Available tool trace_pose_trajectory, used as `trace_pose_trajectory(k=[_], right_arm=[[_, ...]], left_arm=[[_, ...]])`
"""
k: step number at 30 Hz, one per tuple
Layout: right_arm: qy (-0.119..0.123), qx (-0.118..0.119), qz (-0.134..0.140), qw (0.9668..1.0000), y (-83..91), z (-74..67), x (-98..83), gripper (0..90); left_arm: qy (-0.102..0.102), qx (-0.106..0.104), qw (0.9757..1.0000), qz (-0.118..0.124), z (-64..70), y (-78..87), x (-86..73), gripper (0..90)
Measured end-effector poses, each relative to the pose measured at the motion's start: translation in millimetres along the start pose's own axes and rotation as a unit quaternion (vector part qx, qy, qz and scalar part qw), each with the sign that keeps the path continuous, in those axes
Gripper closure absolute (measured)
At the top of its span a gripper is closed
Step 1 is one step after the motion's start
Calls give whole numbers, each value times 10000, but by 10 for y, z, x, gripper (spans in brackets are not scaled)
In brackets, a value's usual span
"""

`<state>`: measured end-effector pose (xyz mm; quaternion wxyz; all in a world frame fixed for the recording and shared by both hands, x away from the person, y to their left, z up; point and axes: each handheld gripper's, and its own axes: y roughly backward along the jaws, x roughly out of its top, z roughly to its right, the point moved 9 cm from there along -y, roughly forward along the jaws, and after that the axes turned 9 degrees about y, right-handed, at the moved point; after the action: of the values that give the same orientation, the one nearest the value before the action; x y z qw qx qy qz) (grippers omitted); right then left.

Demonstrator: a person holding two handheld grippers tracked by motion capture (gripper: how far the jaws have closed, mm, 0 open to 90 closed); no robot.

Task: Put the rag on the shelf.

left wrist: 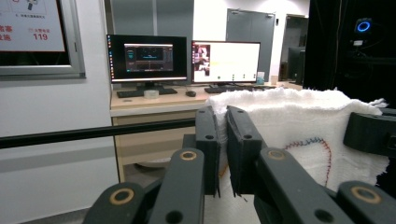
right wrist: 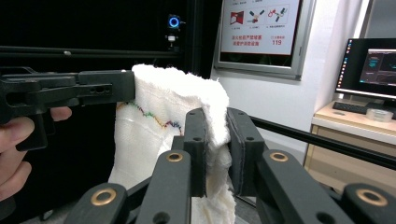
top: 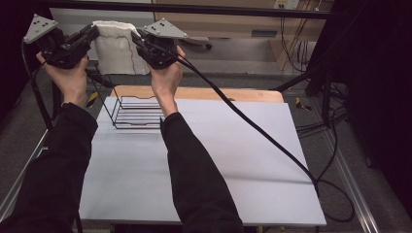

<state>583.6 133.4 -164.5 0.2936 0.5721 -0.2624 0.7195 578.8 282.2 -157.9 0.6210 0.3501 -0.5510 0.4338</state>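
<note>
Two tongs, left and right, each clamp a top corner of a towel, hanging it open above the rack on the tabletop

High view looks down; both gripper views closely share the towel

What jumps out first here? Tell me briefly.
A white towel with a coloured stitched line hangs high above the table's far left, stretched between the left gripper and right gripper, each clamped on a top corner. Below it, a black wire rack sits on the white table.
</note>
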Motion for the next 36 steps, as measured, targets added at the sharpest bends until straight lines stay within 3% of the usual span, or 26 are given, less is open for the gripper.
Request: trace_pose_trajectory(k=[6, 10, 13, 17, 21, 28, 36], right_arm=[[-33, -9, -62, 10000, -73, 47, -46, 791], [-60, -24, -63, 10000, -117, 77, -42, 790], [-37, -26, -87, 10000, -150, 83, -41, 790], [-49, -20, -153, 9999, -174, 93, -72, 789], [-37, -3, -256, 9997, -210, 82, -140, 789], [-74, 30, -387, 9992, -268, 63, -239, 789], [-57, 93, -477, 9988, -278, 5, -343, 788]], left_arm=[[-3, 0, 10000, -36, -46, -74, -21, 837], [-125, 53, 9999, -58, -63, -110, 14, 836], [-42, 58, 9999, -103, -88, -140, 6, 836], [-63, 76, 9998, -173, -120, -153, -59, 836], [42, 46, 9998, -204, -161, -159, -131, 835], [-6, 87, 9993, -360, -228, -175, -231, 836], [16, 41, 9991, -414, -278, -110, -352, 836]])
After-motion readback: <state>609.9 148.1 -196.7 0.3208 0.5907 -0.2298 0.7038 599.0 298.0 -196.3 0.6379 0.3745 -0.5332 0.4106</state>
